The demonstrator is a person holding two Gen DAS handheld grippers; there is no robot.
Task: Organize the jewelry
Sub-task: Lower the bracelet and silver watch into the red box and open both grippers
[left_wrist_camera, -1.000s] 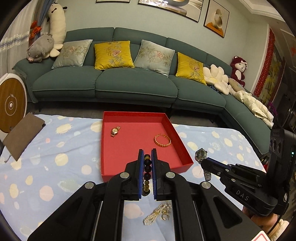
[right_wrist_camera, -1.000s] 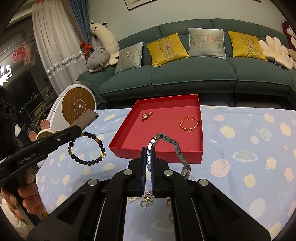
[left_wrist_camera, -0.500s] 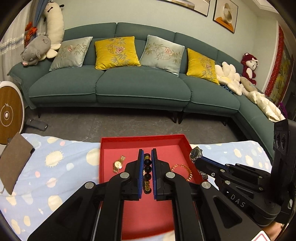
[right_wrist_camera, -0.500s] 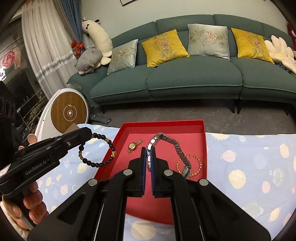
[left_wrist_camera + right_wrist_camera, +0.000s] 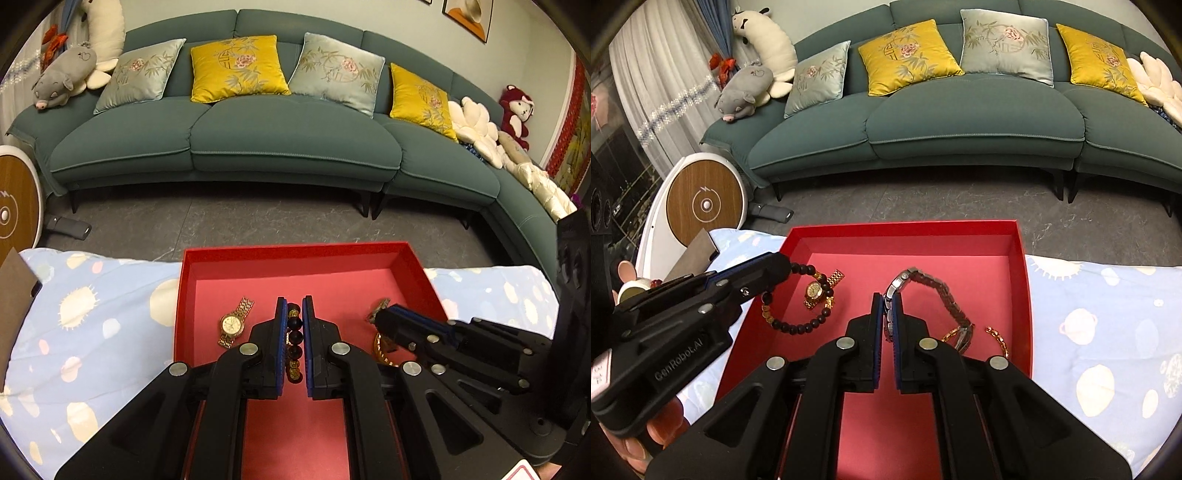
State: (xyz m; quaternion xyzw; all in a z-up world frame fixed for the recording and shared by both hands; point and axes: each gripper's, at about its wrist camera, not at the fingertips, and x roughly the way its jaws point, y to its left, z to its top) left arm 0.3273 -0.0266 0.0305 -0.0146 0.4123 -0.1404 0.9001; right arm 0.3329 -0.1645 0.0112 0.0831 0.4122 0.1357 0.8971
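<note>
Black two-finger grippers, each carrying one piece, both over the red tray.

Left gripper is clenched on a dark beaded bracelet, pinched by one short run of beads so the rest of the loop hangs free above the tray floor for a clean drop. Right gripper grasps a silver link watch by its band, jaws just starting to open; the strap droops onto the gold bangle, which suggests release is beginning. A gold watch already lies flat inside the red tray, left of centre. The tray sits on a blue spotted cloth covering the worktop; beyond it, grey floor, then a green sofa with yellow cushions.
</note>
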